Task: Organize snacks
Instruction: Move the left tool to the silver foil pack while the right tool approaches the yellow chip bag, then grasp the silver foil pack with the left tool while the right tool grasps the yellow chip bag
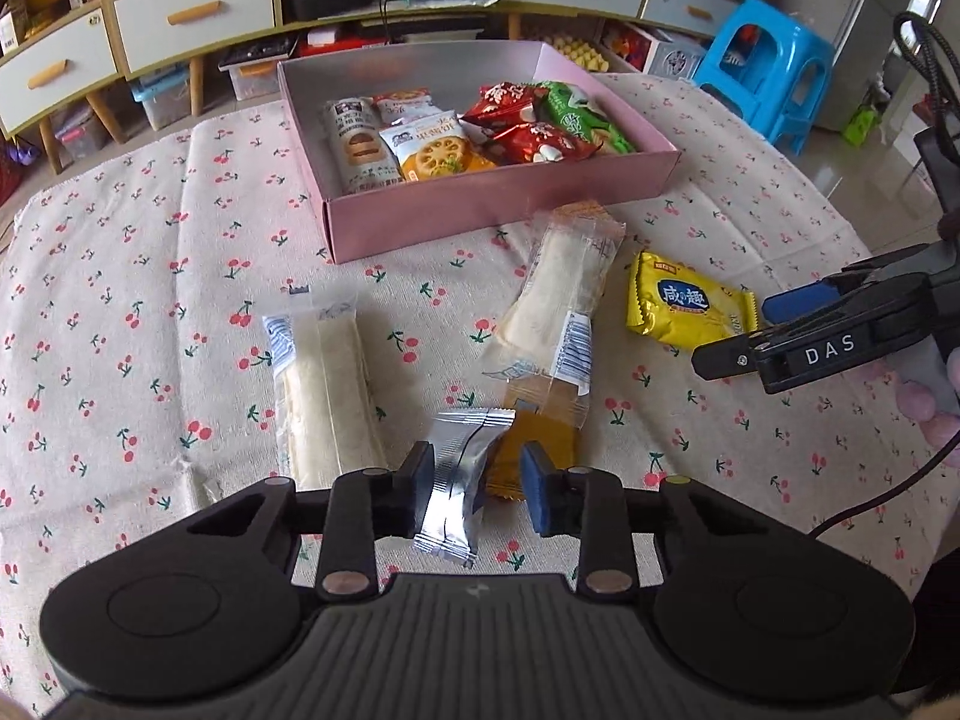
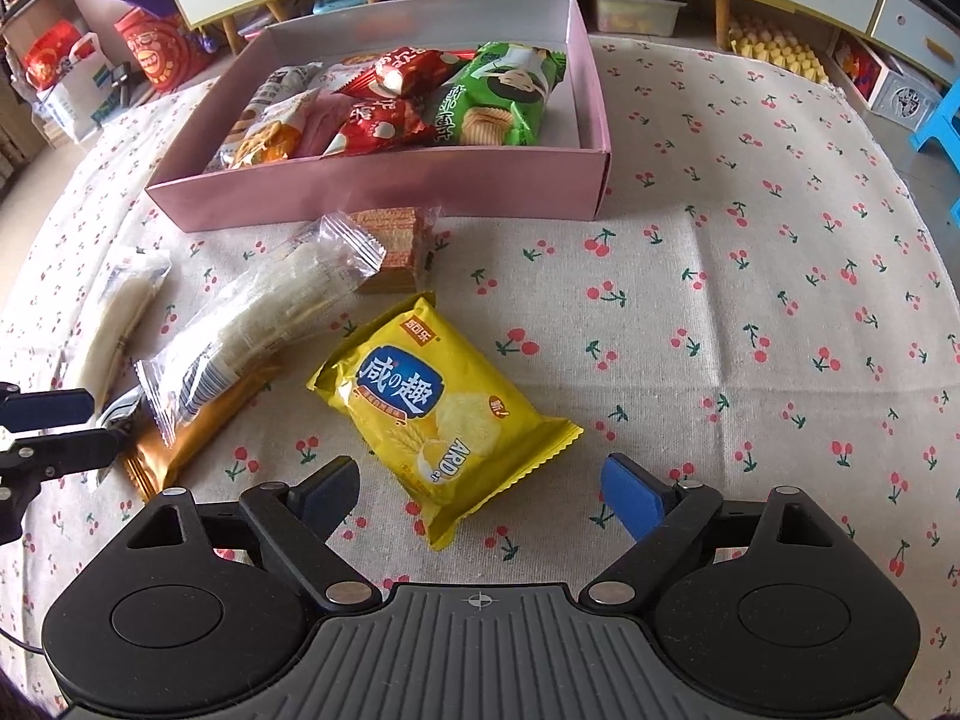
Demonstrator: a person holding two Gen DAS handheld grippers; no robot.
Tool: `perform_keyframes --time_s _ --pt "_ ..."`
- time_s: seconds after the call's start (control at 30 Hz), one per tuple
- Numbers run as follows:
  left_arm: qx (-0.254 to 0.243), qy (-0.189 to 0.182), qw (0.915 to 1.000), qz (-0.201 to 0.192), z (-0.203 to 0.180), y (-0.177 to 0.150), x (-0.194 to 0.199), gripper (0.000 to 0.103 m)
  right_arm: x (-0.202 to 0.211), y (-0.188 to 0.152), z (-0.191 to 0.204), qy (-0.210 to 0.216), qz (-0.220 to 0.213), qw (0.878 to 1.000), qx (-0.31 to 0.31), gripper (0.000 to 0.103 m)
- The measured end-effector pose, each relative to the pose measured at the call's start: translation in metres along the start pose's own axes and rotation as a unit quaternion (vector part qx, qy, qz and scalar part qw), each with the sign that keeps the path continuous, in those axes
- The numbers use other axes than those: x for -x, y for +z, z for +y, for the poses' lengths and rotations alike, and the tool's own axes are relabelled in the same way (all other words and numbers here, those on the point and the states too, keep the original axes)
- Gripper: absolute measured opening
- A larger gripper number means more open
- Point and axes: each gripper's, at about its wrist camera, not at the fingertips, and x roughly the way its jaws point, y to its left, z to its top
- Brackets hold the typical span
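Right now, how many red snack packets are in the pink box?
2: one red packet toward the back of the pink box, another just in front of it. More may be hidden underneath.

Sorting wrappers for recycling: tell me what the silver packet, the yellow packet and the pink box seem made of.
Silver packet: likely metallised foil film, mirror-shiny with sharp creases and a crimped end.
Yellow packet: probably glossy printed plastic film, with soft highlights and zigzag-cut sealed ends.
Pink box: apparently matte cardboard, with flat folded walls, a pale inside and no glare.
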Motion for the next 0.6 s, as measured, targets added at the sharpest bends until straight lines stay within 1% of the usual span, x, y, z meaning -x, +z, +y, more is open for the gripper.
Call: perform_keyframes --time_s 0.13,0.23,0.27,0.37,0.47,0.6 --pt "-0.008 0.033 0.9994 0.011 0.001 -0.001 -0.007 0.029 -0.001 -0.001 0.002 -0.004 -0.002 1.0 0.009 0.09" --pt "0.001 0.06 0.9978 0.028 0.009 -0.003 -0.011 0.028 0.0 0.0 0.0 -0.005 -0.005 1.0 0.009 0.09" --pt "0.002 0.067 0.9974 0.027 0.01 -0.004 -0.011 0.028 0.001 0.0 -0.001 -0.004 -0.007 1.0 0.008 0.09" --pt "0.008 0.068 0.9973 0.024 0.012 -0.005 -0.009 0.028 0.0 0.001 -0.002 -0.005 -0.009 1.0 0.005 0.09" --pt "0.002 0.07 0.9972 0.023 0.009 -0.006 -0.008 0.027 -0.001 0.001 -0.002 -0.006 -0.01 1.0 0.005 0.09" --pt "0.002 0.061 0.9978 0.025 0.004 -0.005 -0.01 0.027 -0.002 0.0 0.001 -0.005 -0.012 1.0 0.016 0.09"
